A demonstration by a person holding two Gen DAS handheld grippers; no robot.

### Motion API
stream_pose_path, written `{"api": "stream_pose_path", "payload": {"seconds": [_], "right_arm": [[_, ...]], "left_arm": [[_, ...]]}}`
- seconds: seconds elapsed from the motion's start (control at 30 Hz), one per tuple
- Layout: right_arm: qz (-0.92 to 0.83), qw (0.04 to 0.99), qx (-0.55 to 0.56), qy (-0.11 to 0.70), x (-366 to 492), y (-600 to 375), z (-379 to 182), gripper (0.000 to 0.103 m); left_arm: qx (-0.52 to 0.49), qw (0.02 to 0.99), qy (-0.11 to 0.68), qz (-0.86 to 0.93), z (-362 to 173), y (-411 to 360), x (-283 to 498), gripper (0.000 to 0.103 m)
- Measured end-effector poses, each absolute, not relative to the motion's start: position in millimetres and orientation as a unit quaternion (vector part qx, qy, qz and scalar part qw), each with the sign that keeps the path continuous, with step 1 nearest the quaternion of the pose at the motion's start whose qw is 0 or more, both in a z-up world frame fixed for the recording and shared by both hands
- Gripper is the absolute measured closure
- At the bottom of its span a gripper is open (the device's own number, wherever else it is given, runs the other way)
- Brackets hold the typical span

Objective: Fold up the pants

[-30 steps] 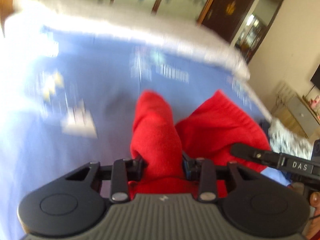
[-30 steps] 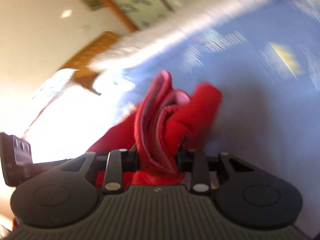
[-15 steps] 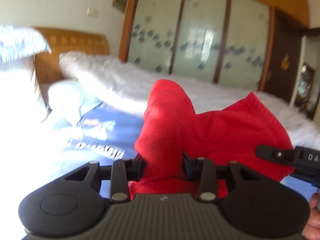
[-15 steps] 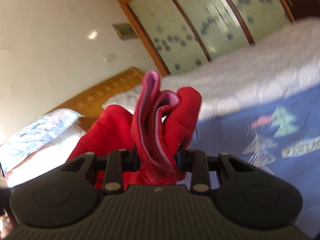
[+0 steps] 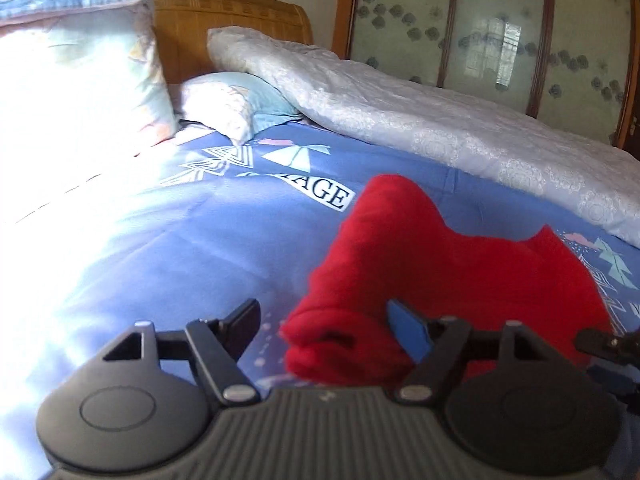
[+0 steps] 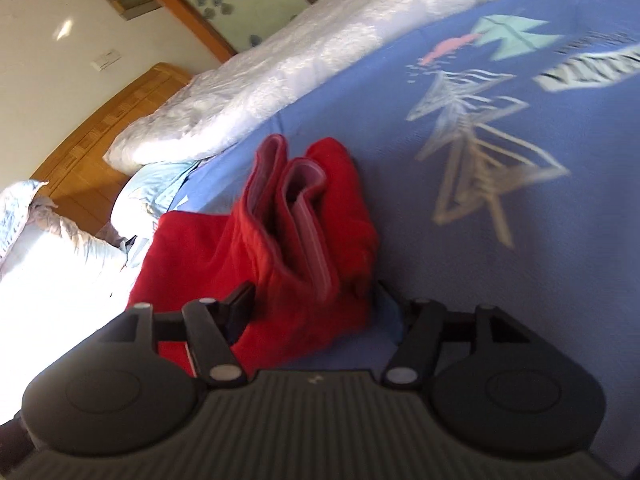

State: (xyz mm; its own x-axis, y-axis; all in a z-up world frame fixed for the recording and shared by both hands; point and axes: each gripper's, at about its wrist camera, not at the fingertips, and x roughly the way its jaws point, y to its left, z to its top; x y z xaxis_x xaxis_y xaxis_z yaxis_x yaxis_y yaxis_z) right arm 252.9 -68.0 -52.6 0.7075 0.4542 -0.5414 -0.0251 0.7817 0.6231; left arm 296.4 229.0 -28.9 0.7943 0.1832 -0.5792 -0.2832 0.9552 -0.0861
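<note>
Lying bunched on the blue bed sheet, the red pants stretch sideways between the left hand-held gripper and right hand-held gripper, waistband end at the right; both grippers' jaws are opening, cloth loose between them.

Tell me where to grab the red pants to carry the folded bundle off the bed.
Take the red pants at the waistband end, where the pink-lined layers stack thickest. Come in low along the blue bedsheet from the near side, as the right tool sits now, so its fingers straddle all layers. Both tools are opening now; the bundle lies between their fingers.
</note>
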Motion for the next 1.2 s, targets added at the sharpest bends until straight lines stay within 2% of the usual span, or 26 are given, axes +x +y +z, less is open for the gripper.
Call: {"api": "stream_pose_path", "payload": {"seconds": [0.13,0.4,0.57,0.63,0.77,0.9,1.2], "right_arm": [[0.116,0.876,0.282,0.373,174,-80,-31,0.035],[0.146,0.902,0.134,0.383,-16,-75,27,0.035],[0.141,0.904,0.117,0.387,-104,-90,43,0.033],[0.137,0.907,0.112,0.381,-128,-95,44,0.032],[0.130,0.909,0.112,0.379,-152,-96,45,0.031],[0.135,0.912,0.116,0.370,-166,-90,51,0.031],[0.132,0.925,0.108,0.341,-182,-83,59,0.028]], "left_arm": [[-0.079,0.932,0.339,0.100,-12,218,222,0.031],[-0.026,0.913,0.406,0.041,-6,161,67,0.030],[-0.030,0.911,0.409,0.035,10,147,11,0.022],[-0.032,0.915,0.400,0.039,18,143,-4,0.014],[-0.029,0.922,0.384,0.047,27,133,-27,0.009],[-0.029,0.923,0.381,0.046,32,125,-40,0.001],[-0.003,0.935,0.354,0.035,44,113,-58,0.000]]}}
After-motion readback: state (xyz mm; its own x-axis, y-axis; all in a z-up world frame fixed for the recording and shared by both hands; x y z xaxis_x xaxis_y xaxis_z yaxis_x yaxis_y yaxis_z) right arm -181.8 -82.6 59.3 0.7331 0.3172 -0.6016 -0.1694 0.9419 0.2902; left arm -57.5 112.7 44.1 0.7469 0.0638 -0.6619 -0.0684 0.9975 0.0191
